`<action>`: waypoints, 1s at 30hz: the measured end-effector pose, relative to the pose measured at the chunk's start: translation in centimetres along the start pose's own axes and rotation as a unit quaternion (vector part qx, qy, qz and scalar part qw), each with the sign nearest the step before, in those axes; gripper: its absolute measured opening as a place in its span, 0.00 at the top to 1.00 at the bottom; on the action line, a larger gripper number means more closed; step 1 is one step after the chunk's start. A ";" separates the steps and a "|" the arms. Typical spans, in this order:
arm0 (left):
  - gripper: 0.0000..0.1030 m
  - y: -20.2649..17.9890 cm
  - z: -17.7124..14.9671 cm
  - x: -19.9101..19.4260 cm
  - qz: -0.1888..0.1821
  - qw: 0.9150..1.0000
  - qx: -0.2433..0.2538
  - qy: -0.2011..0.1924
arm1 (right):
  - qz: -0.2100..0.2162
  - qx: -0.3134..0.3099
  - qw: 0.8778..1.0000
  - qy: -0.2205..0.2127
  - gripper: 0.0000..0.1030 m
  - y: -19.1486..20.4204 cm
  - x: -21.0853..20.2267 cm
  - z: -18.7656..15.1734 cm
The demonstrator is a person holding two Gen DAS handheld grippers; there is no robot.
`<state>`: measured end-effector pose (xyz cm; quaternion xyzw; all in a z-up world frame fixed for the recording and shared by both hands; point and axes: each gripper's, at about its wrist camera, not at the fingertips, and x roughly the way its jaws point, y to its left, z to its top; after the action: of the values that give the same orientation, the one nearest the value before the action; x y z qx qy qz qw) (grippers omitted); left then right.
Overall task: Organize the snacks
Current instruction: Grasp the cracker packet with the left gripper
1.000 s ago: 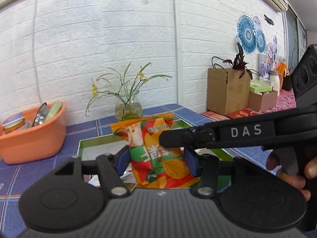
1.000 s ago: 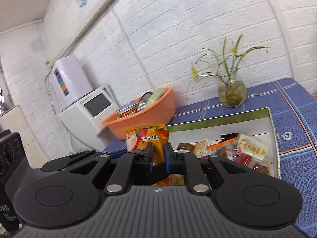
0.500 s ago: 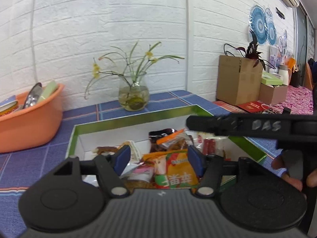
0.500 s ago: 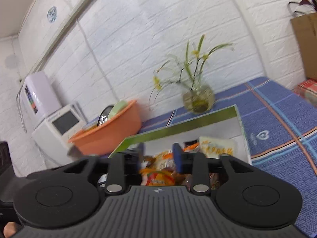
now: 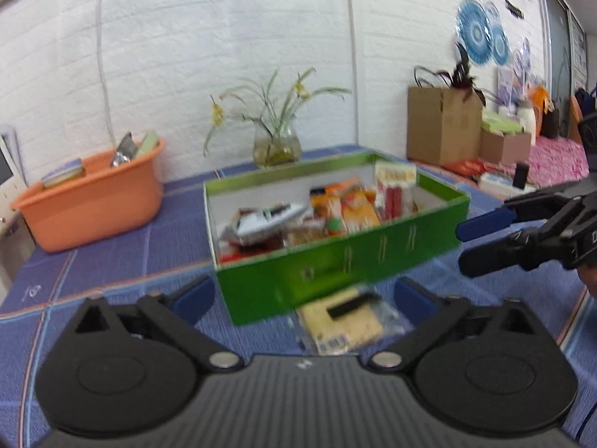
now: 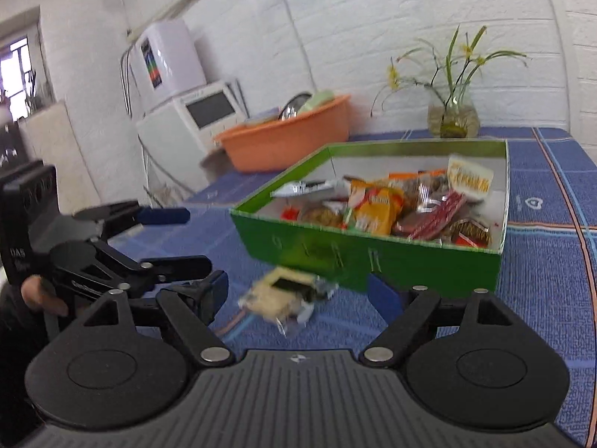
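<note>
A green box (image 5: pixel 335 265) on the blue cloth holds several snack packets, among them an orange-red bag (image 5: pixel 358 209). A pale yellow packet (image 5: pixel 343 321) lies on the cloth just in front of the box. My left gripper (image 5: pixel 304 300) hovers over that packet; its jaws are opening wide and touch nothing. In the right wrist view the same box (image 6: pixel 335 250) and packet (image 6: pixel 283 295) show, blurred. My right gripper (image 6: pixel 298 295) is there too, its jaws opening, with the packet lying low between the fingers, not pressed. Each gripper shows in the other's view: the right (image 5: pixel 474 242), the left (image 6: pixel 186 239).
An orange basin (image 5: pixel 93 201) with dishes sits at the back left. A glass vase of flowers (image 5: pixel 278 145) stands behind the box. Cardboard boxes (image 5: pixel 444 127) are at the far right. White appliances (image 6: pixel 201 112) stand beyond the table's left end.
The orange-red bag, held above the box before, now lies inside it. Both grippers have let go, opened wide, drawn back from the box and sunk toward the cloth.
</note>
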<state>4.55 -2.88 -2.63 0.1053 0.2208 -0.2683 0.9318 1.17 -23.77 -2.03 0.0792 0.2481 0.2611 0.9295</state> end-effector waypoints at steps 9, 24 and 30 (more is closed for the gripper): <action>0.01 1.8 -0.3 4.7 -0.072 0.987 -0.116 0.081 | 0.009 -0.090 0.995 0.051 0.00 0.2 4.2 -1.0; 0.03 0.5 0.4 8.6 -0.071 0.977 -0.156 0.125 | 0.015 -0.175 0.979 0.099 0.00 2.0 9.0 -0.9; 0.43 0.2 0.1 7.5 -0.092 0.974 -0.167 0.127 | -0.009 -0.164 0.982 0.093 0.01 3.4 8.0 -1.0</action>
<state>10.33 -6.16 -6.04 -0.0392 0.3873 -0.2969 0.8720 5.05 -16.65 -5.31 -0.1008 0.2885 0.2962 0.9049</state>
